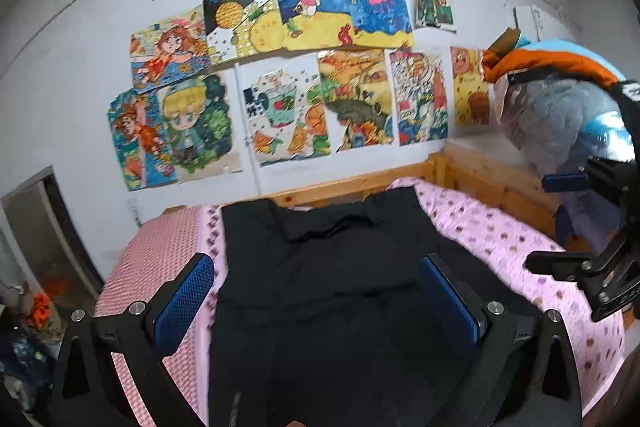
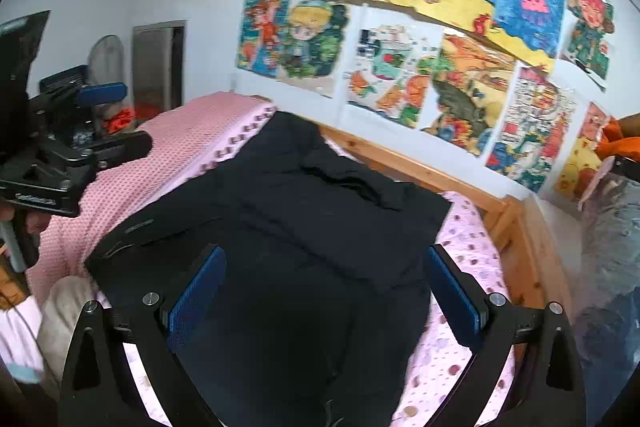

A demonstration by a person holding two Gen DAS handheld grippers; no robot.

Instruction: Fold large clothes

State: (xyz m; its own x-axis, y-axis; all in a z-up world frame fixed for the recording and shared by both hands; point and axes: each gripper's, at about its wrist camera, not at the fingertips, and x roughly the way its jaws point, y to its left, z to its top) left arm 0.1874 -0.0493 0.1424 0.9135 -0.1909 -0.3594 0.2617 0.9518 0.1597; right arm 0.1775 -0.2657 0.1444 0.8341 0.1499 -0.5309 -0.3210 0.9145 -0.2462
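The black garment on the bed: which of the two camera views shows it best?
The right wrist view. There the black garment shows its folded far corner and left edge against the pink bedding. In the left wrist view the garment appears head-on, its near part dark and cut off.

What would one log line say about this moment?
left gripper: open, empty | right gripper: open, empty | black garment: lying partly folded on bed
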